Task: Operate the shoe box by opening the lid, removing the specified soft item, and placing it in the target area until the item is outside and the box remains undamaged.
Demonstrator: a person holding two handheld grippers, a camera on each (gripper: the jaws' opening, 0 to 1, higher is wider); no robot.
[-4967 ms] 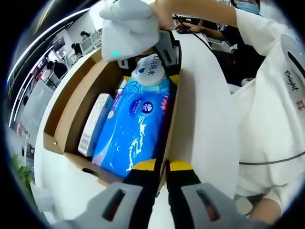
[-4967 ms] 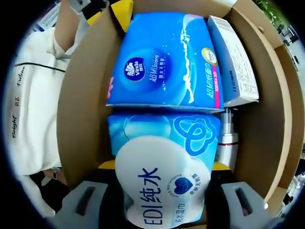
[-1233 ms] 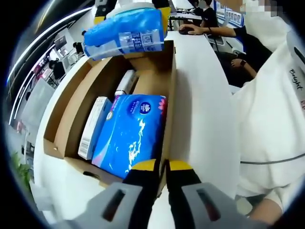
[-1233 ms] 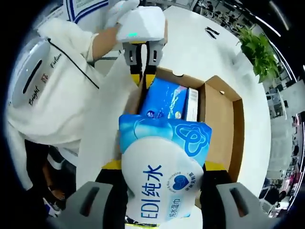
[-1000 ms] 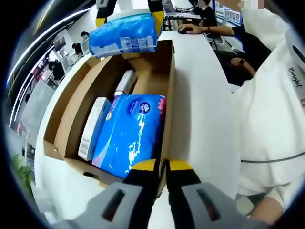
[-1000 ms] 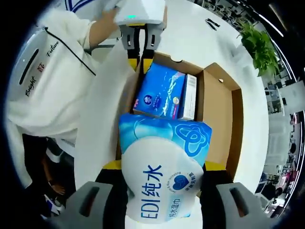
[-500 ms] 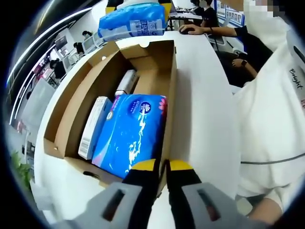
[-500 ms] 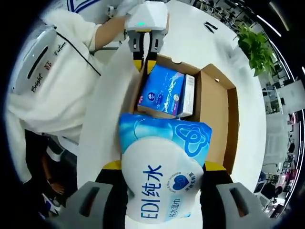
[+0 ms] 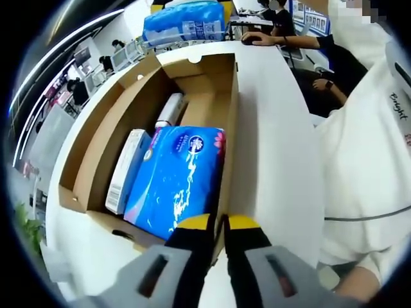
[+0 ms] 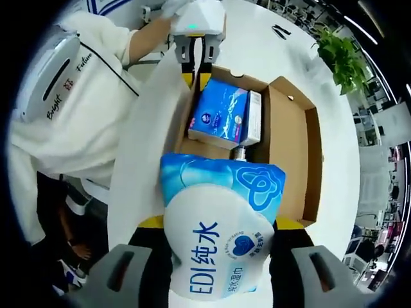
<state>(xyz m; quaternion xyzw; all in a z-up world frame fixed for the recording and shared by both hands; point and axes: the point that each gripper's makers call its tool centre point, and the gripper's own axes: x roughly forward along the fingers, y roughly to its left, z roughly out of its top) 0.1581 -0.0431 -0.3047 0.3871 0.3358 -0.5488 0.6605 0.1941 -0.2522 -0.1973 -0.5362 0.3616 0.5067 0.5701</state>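
An open cardboard shoe box lies on a white table. Inside it are a blue tissue pack, a white carton and a small bottle. My left gripper is shut on the box's near wall. My right gripper is shut on a soft blue wipes pack with a white lid. It holds the pack in the air, above and beyond the box's far end; the same wipes pack hangs past the box's far wall. The left gripper clamps the box at its corner.
A person in a white top stands close along the table's side. The box's lid flap lies folded outward. A potted plant stands off the table's far side. Other people sit at desks in the background.
The right gripper has carried the wipes pack higher and farther past the box's far end. The left gripper and the box have stayed in place.
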